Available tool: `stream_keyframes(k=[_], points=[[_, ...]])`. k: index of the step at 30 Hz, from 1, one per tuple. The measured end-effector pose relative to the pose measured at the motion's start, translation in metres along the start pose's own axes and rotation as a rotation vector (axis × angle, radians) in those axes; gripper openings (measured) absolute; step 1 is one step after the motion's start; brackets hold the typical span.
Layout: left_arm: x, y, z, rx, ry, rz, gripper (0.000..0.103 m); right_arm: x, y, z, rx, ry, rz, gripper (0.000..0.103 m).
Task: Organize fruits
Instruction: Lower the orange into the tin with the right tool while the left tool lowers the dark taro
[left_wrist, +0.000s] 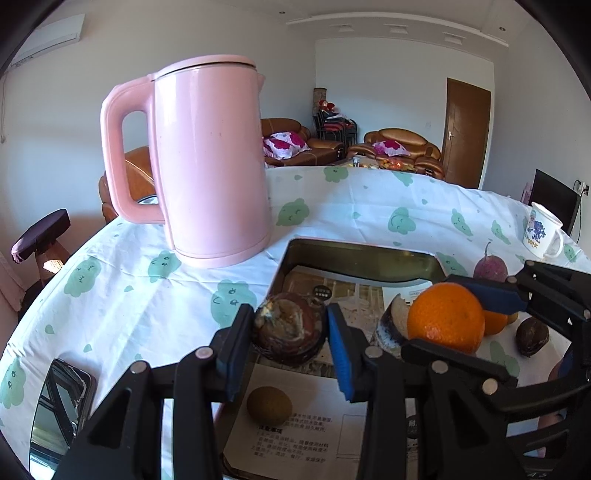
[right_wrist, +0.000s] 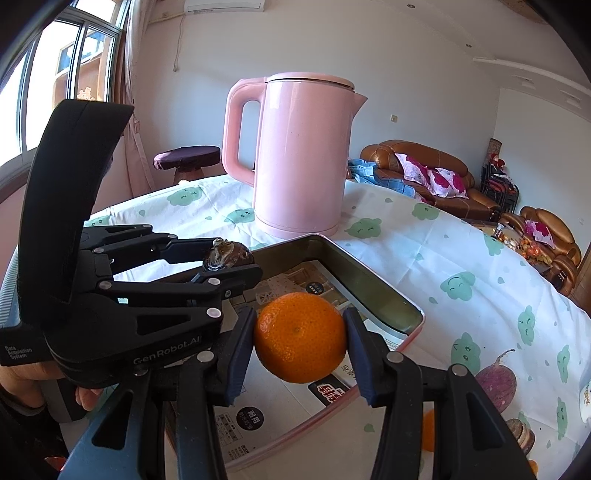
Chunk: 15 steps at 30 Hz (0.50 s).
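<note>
L gripper (left_wrist: 290, 332) clamped on a dark brown fruit (left_wrist: 290, 328), poss. a mangosteen, low centre of left wrist view. R gripper (right_wrist: 300, 341) clamped on an orange (right_wrist: 300, 338), frame centre, both above the metal tray (right_wrist: 384, 295). Pink kettle (right_wrist: 303, 155) behind, upper centre.

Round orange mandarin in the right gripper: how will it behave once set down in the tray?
The round orange mandarin looks near-spherical, so it will probably roll on the metal tray's flat paper liner. Its dimpled peel likely grips the right gripper pads well.
</note>
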<state>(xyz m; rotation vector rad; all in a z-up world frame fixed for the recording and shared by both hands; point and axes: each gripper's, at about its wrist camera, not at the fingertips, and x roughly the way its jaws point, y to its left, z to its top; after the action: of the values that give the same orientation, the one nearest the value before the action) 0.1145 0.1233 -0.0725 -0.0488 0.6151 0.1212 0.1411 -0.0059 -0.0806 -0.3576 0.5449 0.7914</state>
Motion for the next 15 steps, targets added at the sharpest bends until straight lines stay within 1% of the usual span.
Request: stream_keyframes(k=[15], points=[[0.0071, -0.0035, 0.0011, 0.03, 0.028, 0.038, 0.042, 0.0104, -0.0001, -0.0059, -0.008, 0.047, -0.033, 0.05]])
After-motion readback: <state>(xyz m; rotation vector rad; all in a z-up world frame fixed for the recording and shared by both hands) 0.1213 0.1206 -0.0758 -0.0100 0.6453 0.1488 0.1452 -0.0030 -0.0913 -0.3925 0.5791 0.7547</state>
